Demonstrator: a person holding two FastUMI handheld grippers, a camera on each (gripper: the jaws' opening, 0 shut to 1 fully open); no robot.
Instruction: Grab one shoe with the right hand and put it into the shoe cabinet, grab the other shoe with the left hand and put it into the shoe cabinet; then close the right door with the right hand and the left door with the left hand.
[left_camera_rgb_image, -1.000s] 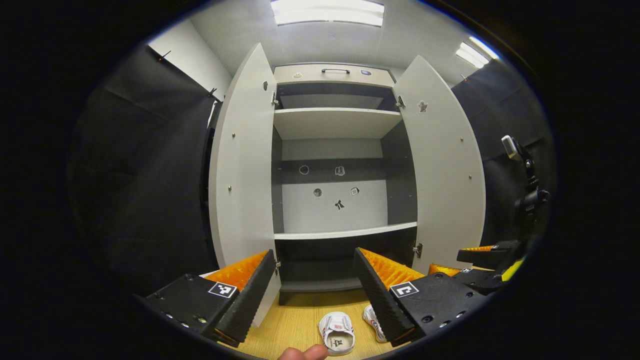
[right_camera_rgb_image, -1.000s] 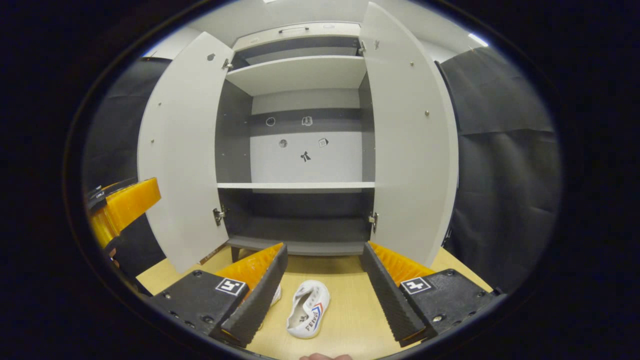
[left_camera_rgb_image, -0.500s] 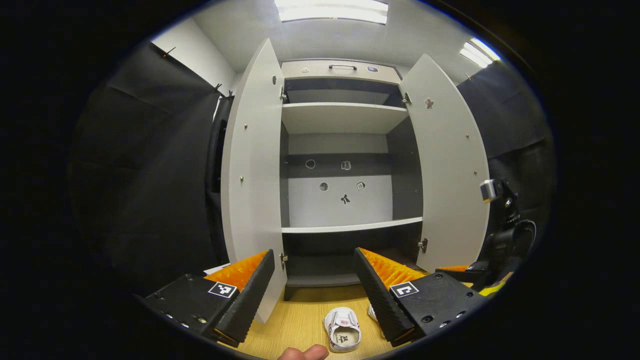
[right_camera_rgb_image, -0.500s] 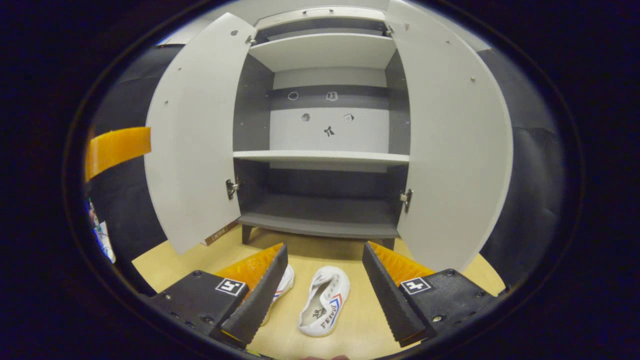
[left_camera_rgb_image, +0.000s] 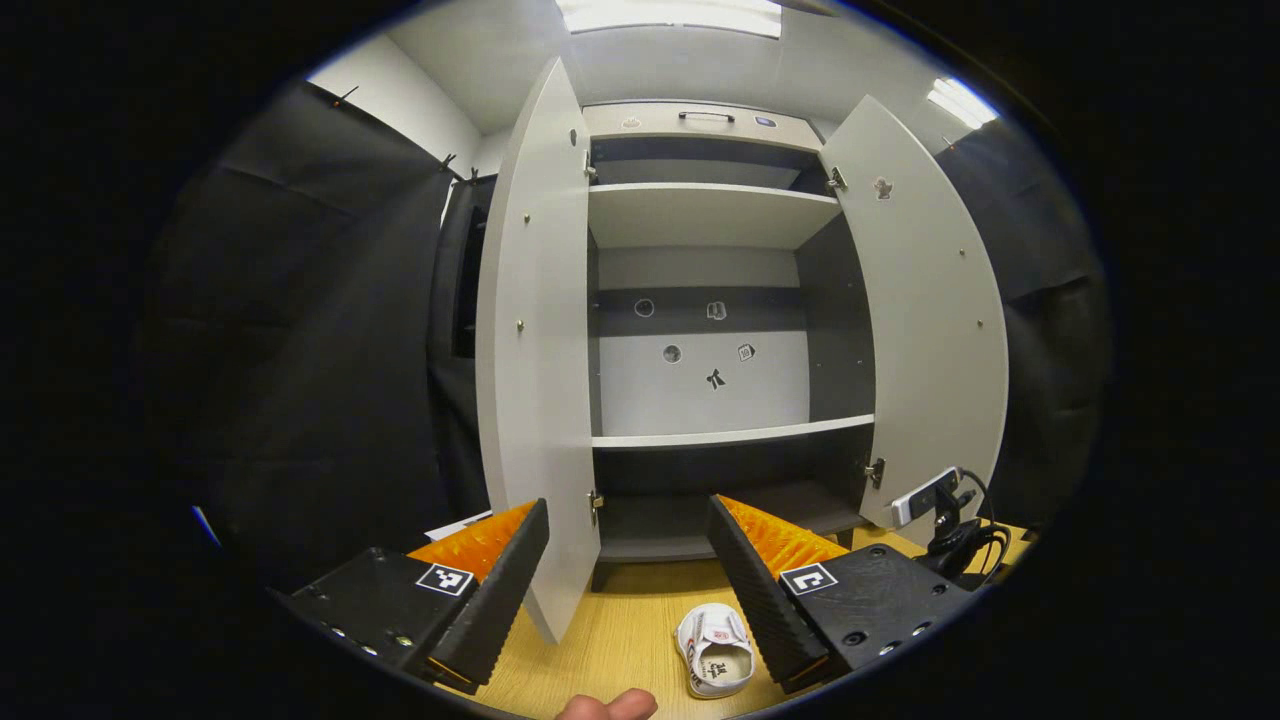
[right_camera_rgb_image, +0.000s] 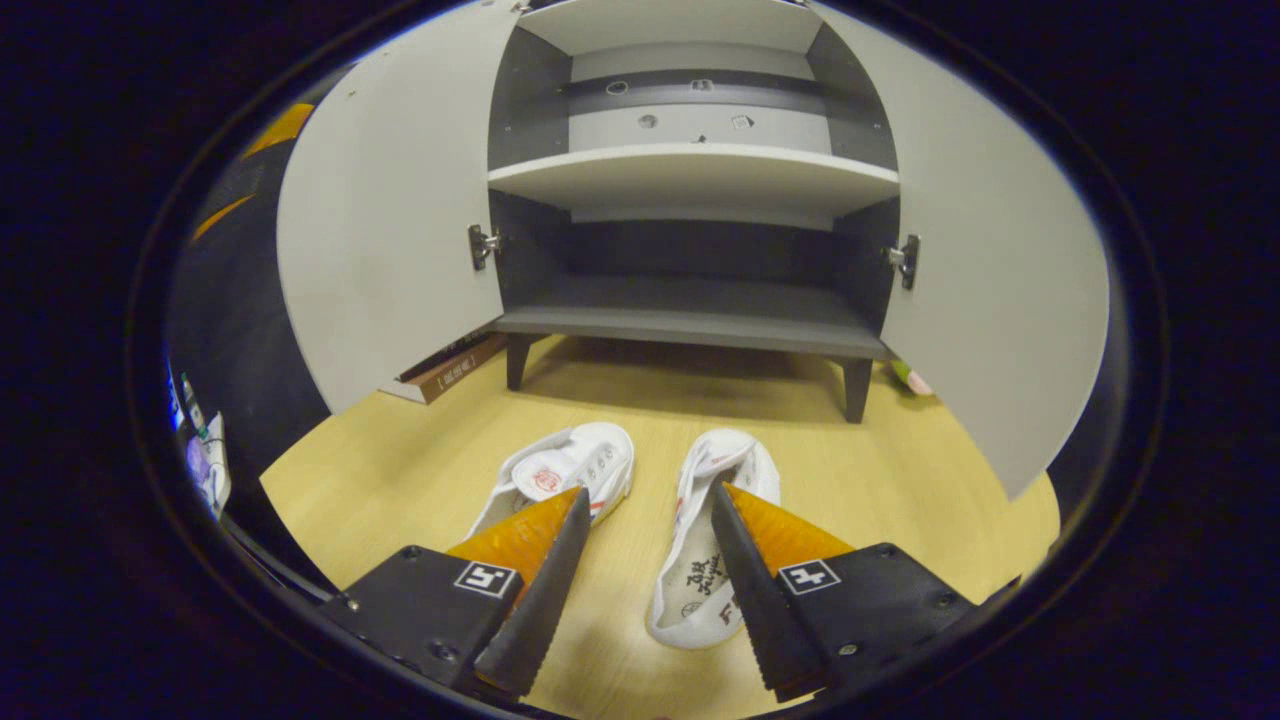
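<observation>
Your right hand-held gripper hangs unclenched between both shoes, so closing here could pinch the right shoe crookedly or nudge the left shoe.

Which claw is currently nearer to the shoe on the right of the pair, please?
Right. The right claw hangs open just over the right-hand shoe, one finger overlapping it. The left claw is open and held higher, farther back.

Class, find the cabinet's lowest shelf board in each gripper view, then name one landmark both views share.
Left gripper view: lowest shelf board sits low centre, between the gripper fingers.
Right gripper view: lowest shelf board lies mid-frame, beyond two white shoes.
Shared landmark: the white middle shelf above it.
</observation>
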